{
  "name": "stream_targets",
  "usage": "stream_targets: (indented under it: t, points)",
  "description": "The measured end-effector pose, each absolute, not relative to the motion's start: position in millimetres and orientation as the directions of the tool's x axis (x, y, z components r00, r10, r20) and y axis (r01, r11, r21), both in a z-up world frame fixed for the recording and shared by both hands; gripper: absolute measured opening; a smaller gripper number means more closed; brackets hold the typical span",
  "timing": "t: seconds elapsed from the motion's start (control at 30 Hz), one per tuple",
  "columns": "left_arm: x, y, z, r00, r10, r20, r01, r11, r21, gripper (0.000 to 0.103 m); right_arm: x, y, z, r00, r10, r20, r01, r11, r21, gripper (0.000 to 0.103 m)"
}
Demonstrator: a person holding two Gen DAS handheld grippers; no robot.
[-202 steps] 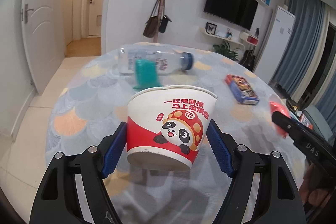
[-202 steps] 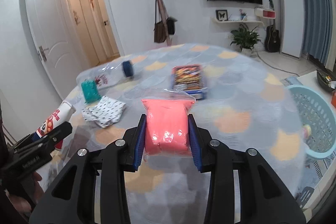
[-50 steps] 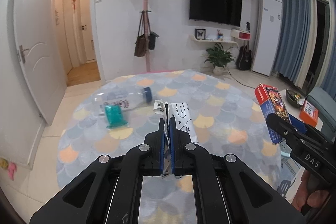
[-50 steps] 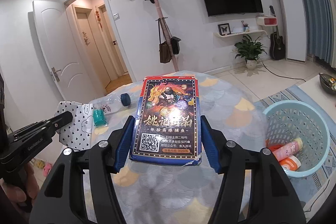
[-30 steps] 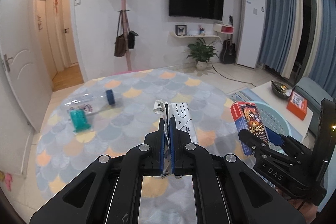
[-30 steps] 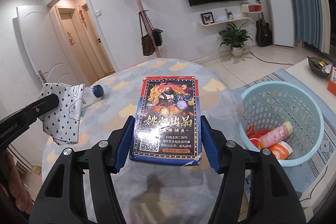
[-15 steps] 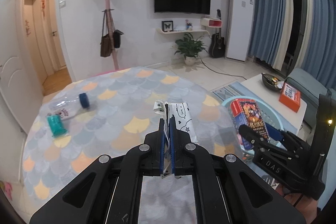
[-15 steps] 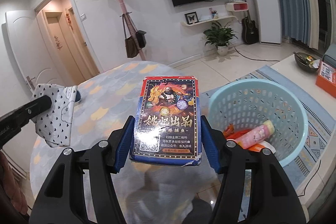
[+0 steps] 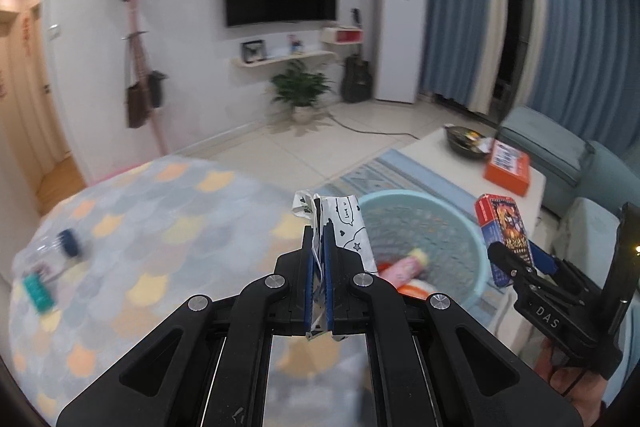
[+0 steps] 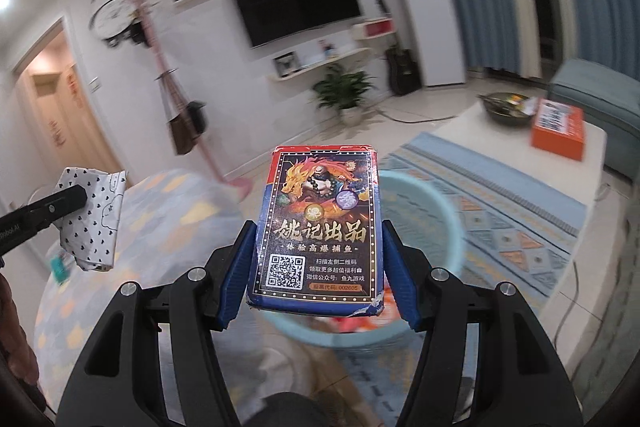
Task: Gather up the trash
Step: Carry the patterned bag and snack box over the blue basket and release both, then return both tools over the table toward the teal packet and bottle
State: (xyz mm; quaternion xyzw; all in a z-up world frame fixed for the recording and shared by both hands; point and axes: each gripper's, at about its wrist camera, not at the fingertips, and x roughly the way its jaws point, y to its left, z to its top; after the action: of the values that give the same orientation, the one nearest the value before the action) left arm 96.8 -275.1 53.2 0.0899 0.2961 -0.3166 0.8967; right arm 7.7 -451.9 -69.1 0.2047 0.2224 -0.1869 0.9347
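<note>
Trash is in both hands right now: the left hand-held gripper [image 9: 318, 247] has its blue pads pressed together on a crumpled white wrapper [image 9: 344, 227] printed with small black hearts and doodles, and the wrapper sticks up above the fingertips and hangs down to one side of them. The right hand-held gripper [image 10: 318, 267] pinches a colourful card box [image 10: 320, 231] by its 2 long edges, holding it upright so the printed front with the dragon art and the QR code faces back toward the wrist. Both pieces are up in the air near the rim of a pale blue plastic basket [image 9: 460, 223] that stands on the floor just beside the round bench [image 9: 160, 227] with its scale-pattern cloth. Inside the basket lie a pink tube [image 9: 404, 265] and something orange-red, partly hidden. Back on the bench, over at its far left side, a clear bottle [image 9: 60, 247] with a dark blue cap lies on its side, with a small teal packet [image 9: 38, 293] close by; both are blurred. A low white coffee table [image 10: 520, 143] beyond the patterned rug carries an orange box [image 10: 558, 129] and a dark bowl.
</note>
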Motion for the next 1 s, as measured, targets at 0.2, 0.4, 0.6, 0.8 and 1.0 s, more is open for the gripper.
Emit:
stream_targets:
  t: [0.2,0.4,0.6,0.8,1.0]
  points:
    - [103.2,-341.1,35.1,0.56,-0.531,-0.636,0.685,0.729,-0.005,0.002,0.9,-494.5,-91.5,0.805,-0.288,-0.519,0.495,0.808,0.32,0.057]
    - [130.3,-393.4,-2.1,0.448,-0.49,-0.747,0.731,0.683,-0.009,0.007,37.4,-510.2,-118.9,0.77,-0.212,-0.602,0.46,0.838,0.294,0.06]
    - [149.8,-393.7,-32.2,0.465,-0.388,-0.795,0.683,0.73,0.043,0.063,54.9,-513.4,-149.6,0.719,-0.204,-0.664,0.484,0.833,0.267,0.065]
    - [152.1,-358.6,-16.2,0.474,-0.401,-0.784,0.633,0.774,-0.013,0.064,44.9,-512.7,-153.1,0.721,-0.194,-0.665,0.503,0.807,0.31,0.065]
    - [135.5,-301.1,14.4,0.557,-0.394,-0.732,0.577,0.817,0.0,0.064,36.6,-484.2,-131.1,0.76,-0.163,-0.629,0.455,0.825,0.336,0.065]
